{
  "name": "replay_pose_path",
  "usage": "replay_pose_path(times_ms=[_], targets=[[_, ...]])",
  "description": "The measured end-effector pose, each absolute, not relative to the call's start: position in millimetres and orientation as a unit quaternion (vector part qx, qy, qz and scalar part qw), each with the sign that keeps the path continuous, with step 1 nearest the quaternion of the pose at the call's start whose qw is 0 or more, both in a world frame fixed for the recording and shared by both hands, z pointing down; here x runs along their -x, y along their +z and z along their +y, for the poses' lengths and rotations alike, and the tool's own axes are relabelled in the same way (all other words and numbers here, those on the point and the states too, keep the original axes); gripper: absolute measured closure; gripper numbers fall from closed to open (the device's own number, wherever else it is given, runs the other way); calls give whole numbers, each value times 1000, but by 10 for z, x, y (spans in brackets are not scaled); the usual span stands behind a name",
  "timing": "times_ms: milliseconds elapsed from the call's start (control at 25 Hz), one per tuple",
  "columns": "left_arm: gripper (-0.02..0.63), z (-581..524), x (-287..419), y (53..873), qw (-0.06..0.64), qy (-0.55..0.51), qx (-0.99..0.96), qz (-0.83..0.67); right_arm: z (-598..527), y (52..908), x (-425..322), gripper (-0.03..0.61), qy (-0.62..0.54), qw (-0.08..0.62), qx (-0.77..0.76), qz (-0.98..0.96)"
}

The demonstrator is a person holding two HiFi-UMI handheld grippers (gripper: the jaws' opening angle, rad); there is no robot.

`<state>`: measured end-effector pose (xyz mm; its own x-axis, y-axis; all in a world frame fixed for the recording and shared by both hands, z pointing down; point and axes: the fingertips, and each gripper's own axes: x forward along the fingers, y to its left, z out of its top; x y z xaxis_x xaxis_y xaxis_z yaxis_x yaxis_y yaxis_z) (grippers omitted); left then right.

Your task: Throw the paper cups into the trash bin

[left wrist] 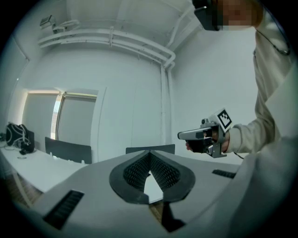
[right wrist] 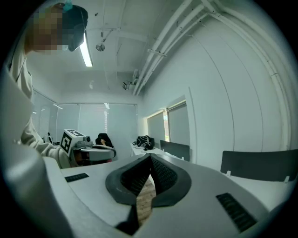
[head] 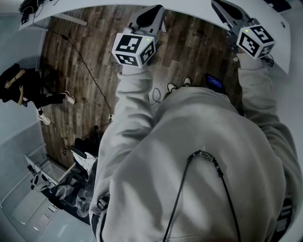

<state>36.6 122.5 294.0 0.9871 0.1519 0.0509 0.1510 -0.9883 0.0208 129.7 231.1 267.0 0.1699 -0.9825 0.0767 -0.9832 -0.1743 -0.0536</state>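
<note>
Grey L hand-held gripper (left wrist: 150, 154) & R hand-held gripper (right wrist: 150, 159), level, jaws together, empty.

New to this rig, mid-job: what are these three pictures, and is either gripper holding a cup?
There is no robot arm: a person in a pale hoodie holds a two-jaw gripper in each hand. The head view looks steeply down past their chest to a wooden floor and the edge of a white table. The other two pictures come from cameras riding on the grippers, looking along the jaws into the room. The left gripper and the right gripper both have their jaws together, with nothing between them. No paper cup or trash bin shows in any view.
</note>
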Motion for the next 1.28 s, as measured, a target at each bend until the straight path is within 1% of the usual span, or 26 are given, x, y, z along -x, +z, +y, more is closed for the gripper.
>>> replay_pose_path(times_ms=[80, 320, 520, 960, 1160, 1280], targets=[[619, 1253, -409, 2928, -7, 29, -997, 72, 2336, 2629, -1333, 559, 37, 4, -774, -631], [618, 1366, -595, 2884, 6, 24, -995, 92, 2464, 2639, -1327, 559, 53, -8, -763, -644], [618, 1586, -965, 2847, -14, 25, -994, 103, 2829, 2680, -1635, 560, 57, -19, -772, -633], [618, 1904, -1543, 2789, -18, 23, -995, 90, 3473, 2707, -2294, 559, 45, -41, -778, -626], [618, 1883, -1575, 2885, -12, 36, -995, 96, 3565, 2759, -2294, 559, 47, -50, -781, -621], [618, 1851, -1712, 2867, -19, 30, -994, 105, 3548, 2812, -2364, 559, 48, -56, -783, -618]])
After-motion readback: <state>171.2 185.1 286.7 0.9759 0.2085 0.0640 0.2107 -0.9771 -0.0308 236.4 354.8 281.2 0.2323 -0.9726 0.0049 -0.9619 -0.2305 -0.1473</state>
